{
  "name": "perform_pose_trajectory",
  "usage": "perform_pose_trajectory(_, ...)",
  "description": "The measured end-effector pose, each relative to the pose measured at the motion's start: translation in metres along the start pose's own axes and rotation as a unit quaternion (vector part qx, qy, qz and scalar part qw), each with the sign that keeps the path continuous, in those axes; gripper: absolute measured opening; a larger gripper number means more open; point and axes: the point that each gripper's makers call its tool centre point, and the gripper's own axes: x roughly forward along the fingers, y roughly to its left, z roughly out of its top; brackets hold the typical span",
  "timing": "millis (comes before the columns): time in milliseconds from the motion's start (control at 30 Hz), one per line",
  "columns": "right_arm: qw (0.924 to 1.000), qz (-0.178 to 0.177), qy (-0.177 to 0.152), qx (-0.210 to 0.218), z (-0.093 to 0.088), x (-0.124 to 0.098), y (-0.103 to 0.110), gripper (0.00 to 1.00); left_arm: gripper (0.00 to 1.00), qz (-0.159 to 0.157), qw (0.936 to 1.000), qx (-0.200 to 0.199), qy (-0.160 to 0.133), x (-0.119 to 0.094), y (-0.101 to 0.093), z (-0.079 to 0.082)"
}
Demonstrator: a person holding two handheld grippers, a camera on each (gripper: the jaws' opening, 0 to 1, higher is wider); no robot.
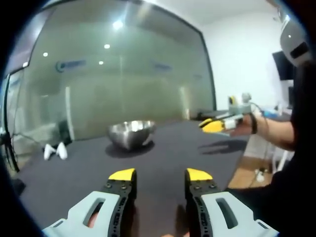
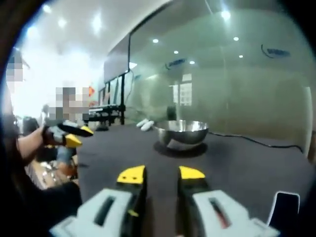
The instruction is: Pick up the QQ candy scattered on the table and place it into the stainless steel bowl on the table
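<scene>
1. Candy is hard for us to make out: two small white pieces (image 1: pixel 55 151) lie on the dark surface (image 1: pixel 163 158) far to the left of the bowl (image 1: pixel 131 133) in the left gripper view, and we cannot tell whether they are the candy.
2. We see the same white pieces (image 2: pixel 145 124) in the right gripper view, beyond the bowl (image 2: pixel 181 133) on its left.
3. We see the bowl upright on the surface (image 2: pixel 237 163), well ahead of both grippers.
4. Our left gripper (image 1: pixel 160 174) hovers over the surface, jaws parted with a clear gap and nothing between the yellow tips.
5. Our right gripper (image 2: pixel 161 173) is likewise parted and holds nothing.
6. We see each gripper in the other's view: the right gripper (image 1: pixel 214 125) at right, the left gripper (image 2: pixel 74 137) at left, each in a hand.
7. A glass wall (image 1: pixel 123 74) stands behind the surface.
8. A black cable (image 2: pixel 256 141) trails right of the bowl.
</scene>
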Motion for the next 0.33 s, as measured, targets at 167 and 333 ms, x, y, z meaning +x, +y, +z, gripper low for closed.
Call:
perform_pose_trajectory(167, 1.0, 0.002, 0.003, 0.005, -0.004, 0.001, 0.001, 0.25, 0.4, 0.001, 0.9999, -0.009, -0.013, -0.003, -0.002, 0.009)
perform_pose_trajectory(333, 1.0, 0.002, 0.002, 0.008, -0.004, -0.001, 0.003, 0.25, 0.4, -0.001, 0.9999, -0.002, -0.01, -0.003, -0.004, 0.009)
